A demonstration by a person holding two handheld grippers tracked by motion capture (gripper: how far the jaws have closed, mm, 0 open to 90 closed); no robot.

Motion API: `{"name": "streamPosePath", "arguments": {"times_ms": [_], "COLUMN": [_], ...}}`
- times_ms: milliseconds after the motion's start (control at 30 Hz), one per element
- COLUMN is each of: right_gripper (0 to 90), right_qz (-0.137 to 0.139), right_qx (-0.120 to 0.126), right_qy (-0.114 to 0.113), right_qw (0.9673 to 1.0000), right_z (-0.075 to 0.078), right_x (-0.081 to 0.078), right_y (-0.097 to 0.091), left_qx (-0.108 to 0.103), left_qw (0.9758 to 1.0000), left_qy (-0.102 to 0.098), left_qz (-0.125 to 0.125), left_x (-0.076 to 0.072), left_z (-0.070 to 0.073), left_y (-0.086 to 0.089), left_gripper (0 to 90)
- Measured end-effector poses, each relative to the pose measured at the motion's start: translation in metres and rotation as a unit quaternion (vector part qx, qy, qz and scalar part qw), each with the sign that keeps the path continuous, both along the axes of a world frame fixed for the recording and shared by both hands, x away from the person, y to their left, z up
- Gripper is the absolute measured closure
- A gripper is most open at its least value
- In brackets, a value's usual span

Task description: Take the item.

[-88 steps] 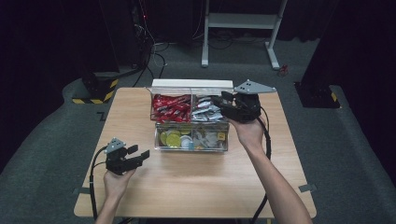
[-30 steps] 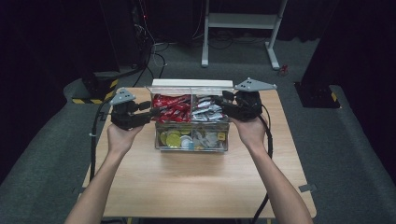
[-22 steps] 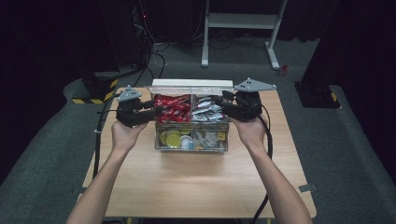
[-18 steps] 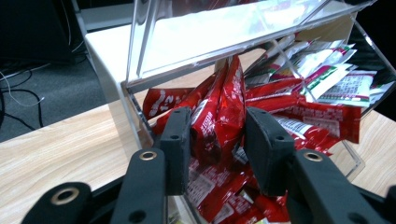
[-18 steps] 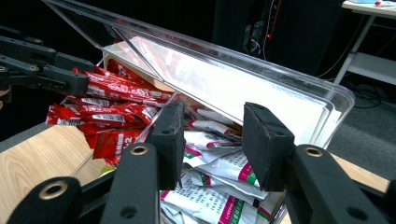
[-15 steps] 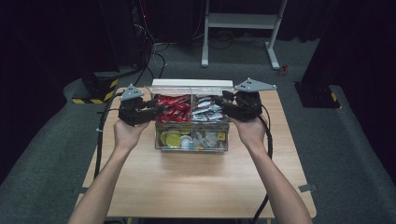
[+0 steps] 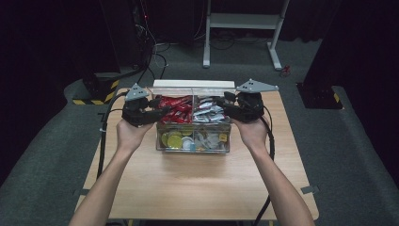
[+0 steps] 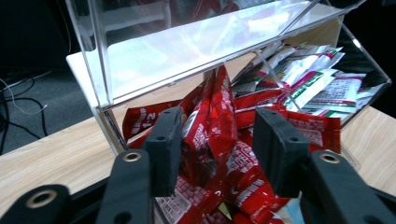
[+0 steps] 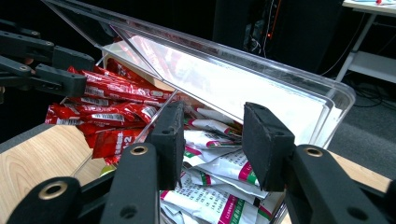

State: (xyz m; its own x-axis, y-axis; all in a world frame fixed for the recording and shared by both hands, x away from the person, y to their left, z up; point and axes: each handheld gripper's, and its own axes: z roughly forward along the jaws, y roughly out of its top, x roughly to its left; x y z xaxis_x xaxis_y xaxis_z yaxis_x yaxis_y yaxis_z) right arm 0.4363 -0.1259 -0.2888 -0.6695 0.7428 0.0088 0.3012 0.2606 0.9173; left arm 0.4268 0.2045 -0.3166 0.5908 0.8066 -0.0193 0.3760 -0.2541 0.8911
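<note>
Fingers (image 8: 166, 149) of the left gripper (image 7: 155, 112) stand apart, having just opened wider, astride a red sachet (image 8: 219, 126) without clamping it. Right gripper (image 7: 226, 107) fingers (image 9: 170, 140) stand apart above white sachets (image 9: 219, 177) in the clear box (image 7: 193, 143).

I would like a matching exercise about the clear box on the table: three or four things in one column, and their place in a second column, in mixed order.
Things:
1. red packets
2. white packets
3. gold coins
4. lid

Places:
A. front left compartment of the clear box
B. raised open along the back of the box
C. back left compartment, by the left gripper
D. back right compartment, by the right gripper

Pairs: 1-C, 2-D, 3-A, 4-B
</note>
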Motion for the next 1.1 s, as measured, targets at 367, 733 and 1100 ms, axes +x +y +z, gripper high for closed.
{"name": "streamPosePath", "arguments": {"times_ms": [367, 733, 1100], "right_gripper": [58.9, 58.9, 58.8], "right_qz": [0.001, 0.000, 0.000], "right_qx": [0.000, 0.000, -0.001], "right_qy": [-0.002, -0.001, -0.001], "right_qw": [1.0000, 1.0000, 1.0000], "right_z": [0.000, -0.001, -0.001], "right_x": [0.000, 0.000, 0.000], "right_y": [0.000, 0.000, -0.001], "left_qx": [-0.001, 0.006, 0.007], "left_qw": [1.0000, 0.9999, 0.9998], "left_qy": [-0.006, -0.011, -0.014], "left_qz": [-0.006, -0.006, -0.009], "left_x": [-0.009, -0.014, -0.015], "left_z": [0.003, 0.004, 0.006], "left_y": [0.000, 0.000, -0.001], "left_gripper": [50.2, 49.6, 50.5]}}
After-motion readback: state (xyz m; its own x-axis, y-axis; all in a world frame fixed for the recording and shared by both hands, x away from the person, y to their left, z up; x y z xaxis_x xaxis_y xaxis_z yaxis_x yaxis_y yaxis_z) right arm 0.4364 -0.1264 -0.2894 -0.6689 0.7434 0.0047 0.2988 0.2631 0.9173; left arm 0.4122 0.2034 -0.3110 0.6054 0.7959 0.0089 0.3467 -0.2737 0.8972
